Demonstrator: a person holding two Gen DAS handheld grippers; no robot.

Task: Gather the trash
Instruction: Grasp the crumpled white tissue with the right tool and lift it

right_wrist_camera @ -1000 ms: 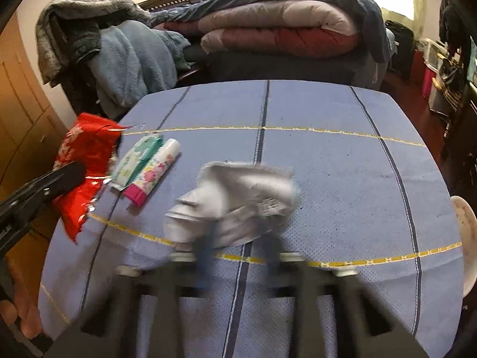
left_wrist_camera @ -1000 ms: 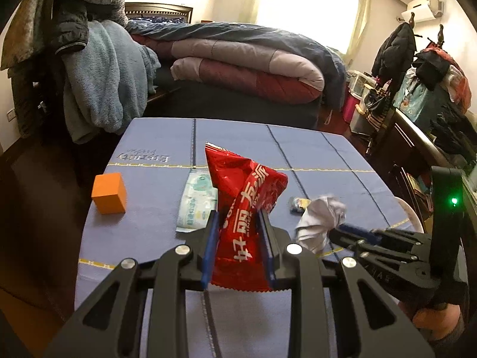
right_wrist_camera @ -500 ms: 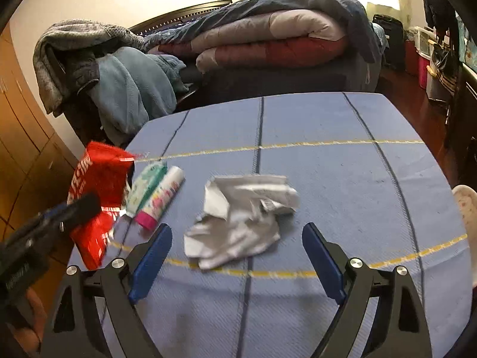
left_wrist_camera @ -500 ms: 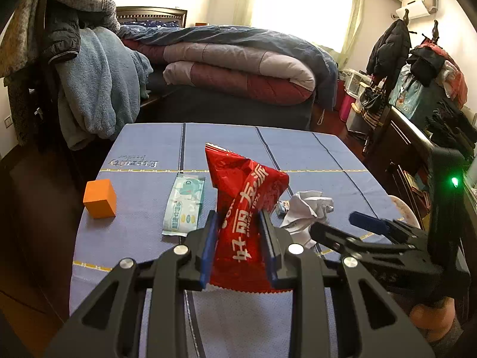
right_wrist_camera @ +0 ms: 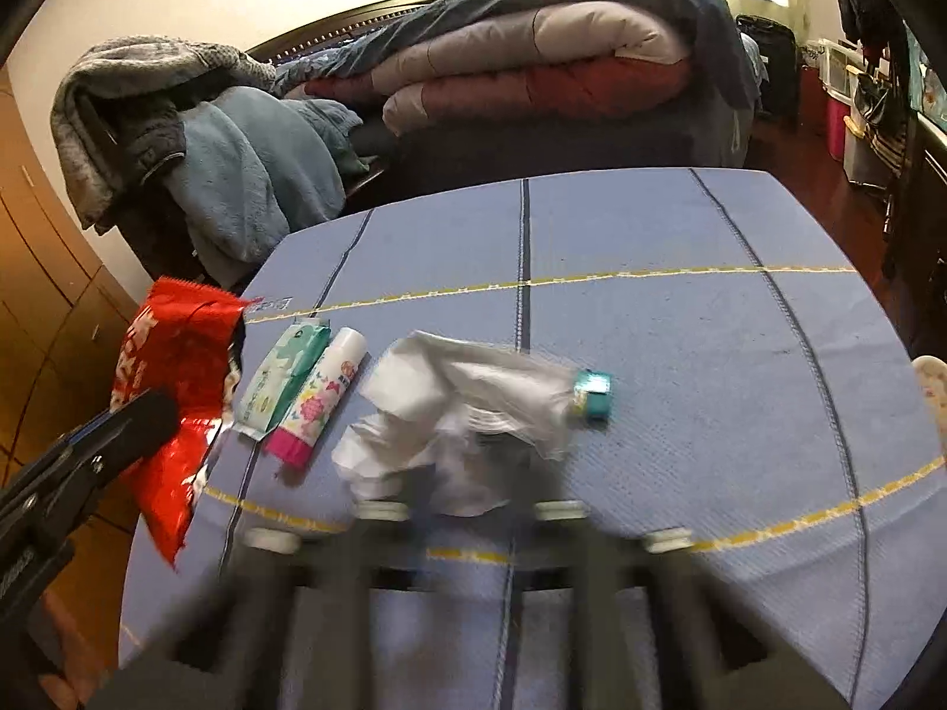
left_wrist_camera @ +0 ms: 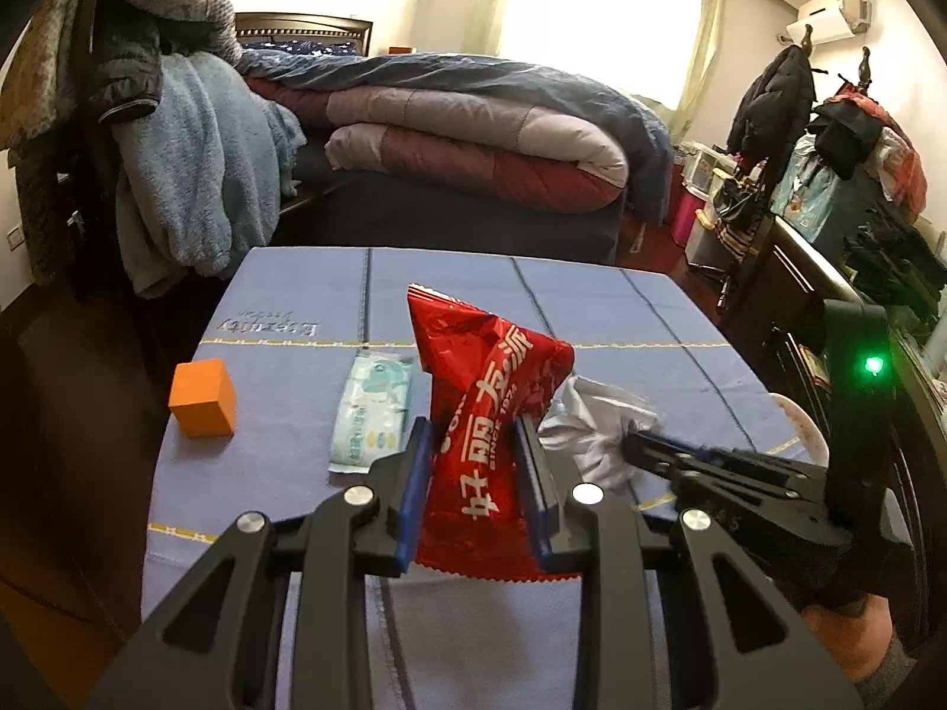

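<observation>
Holding a red bag (left_wrist_camera: pixel 485 449) tight in the left gripper (left_wrist_camera: pixel 476 473), low in the middle of the left view.

The bag stands up between the two blue pads (left_wrist_camera: pixel 414 485). The white paper (right_wrist_camera: pixel 456 414) lies on the blue table (right_wrist_camera: pixel 651 319), in the middle of the right view. The right gripper (right_wrist_camera: pixel 473 509) is at the paper's near edge, but it is too blurry to tell if it is open or closed. A wipes pack (left_wrist_camera: pixel 373 414) and an orange block (left_wrist_camera: pixel 202 397) lie at the left. A pink tube (right_wrist_camera: pixel 319 396) lies left of the paper, and a small teal thing (right_wrist_camera: pixel 592 396) at its right end.
</observation>
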